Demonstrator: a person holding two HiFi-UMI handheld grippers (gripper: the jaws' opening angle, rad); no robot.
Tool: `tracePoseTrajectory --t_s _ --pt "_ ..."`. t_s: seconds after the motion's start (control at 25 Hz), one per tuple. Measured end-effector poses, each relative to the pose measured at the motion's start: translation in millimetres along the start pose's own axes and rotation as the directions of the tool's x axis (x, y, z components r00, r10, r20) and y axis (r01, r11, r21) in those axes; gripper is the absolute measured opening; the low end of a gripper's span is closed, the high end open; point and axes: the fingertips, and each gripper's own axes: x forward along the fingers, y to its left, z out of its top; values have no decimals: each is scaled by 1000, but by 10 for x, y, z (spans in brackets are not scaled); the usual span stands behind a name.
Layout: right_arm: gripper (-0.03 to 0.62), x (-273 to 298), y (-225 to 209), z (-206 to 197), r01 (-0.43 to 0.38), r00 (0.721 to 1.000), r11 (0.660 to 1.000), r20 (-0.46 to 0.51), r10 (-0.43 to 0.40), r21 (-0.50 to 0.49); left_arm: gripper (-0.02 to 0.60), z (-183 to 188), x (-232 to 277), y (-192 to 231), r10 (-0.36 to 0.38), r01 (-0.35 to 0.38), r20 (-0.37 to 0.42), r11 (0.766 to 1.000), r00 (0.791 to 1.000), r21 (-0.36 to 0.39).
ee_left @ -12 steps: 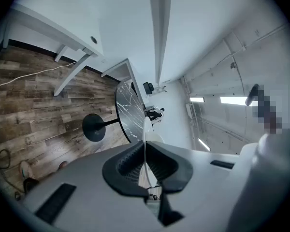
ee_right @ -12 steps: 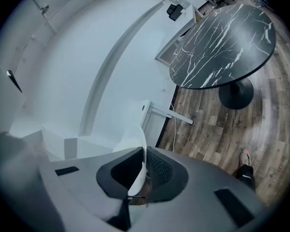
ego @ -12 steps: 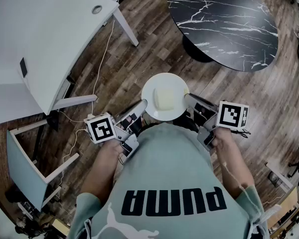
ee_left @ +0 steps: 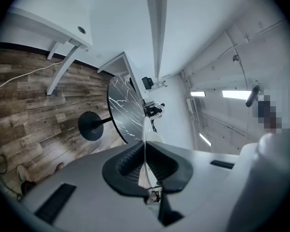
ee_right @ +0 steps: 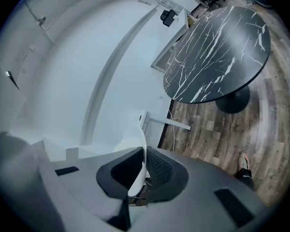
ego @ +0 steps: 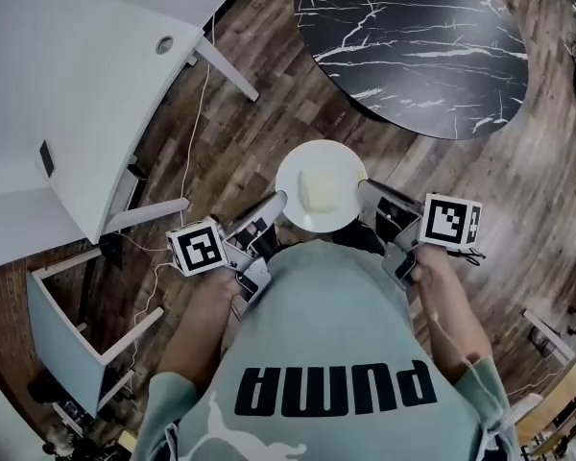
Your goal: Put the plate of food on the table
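Seen from my remote station, the plate (ego: 320, 185) hangs above the wood floor (ego: 232, 147), carried between two grippers and short of the near edge of the black marble table (ego: 413, 46). A strip of bare floor lies between the plate's far rim and that edge. The white desk (ego: 67, 84) stands well apart on the left, with one slanted leg reaching toward the gap. The table's pedestal foot shows in both gripper views, set back under the top. The person's shirt (ego: 336, 353) is just behind the plate's near rim.

The left gripper (ego: 279, 201) has the plate's left rim. In its own view I see the jaws drawn almost together, with only the thin rim, edge-on, between the ribbed pads. The right gripper (ego: 364, 186) has the opposite rim the same way, its jaws narrowed onto the white edge. A pale square piece of food (ego: 319, 192) sits at the plate's middle, apart from both sets of jaws.
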Motion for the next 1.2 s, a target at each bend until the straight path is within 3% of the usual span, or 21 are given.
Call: tracePoseTrajectory --t_s 0.44,0.88,1.2 --pt "26 -580 -332 594 -2 997 1000 72 1 13 18 -68 847 -375 -21 23 -56 999 998 41" --pt "26 -968 -478 894 -41 986 998 160 33 45 18 -137 1328 -656 -24 35 -119 995 993 94" --pt "26 -1103 -678 1029 8 977 995 211 -29 97 18 -79 1616 -702 -21 44 -193 992 981 116"
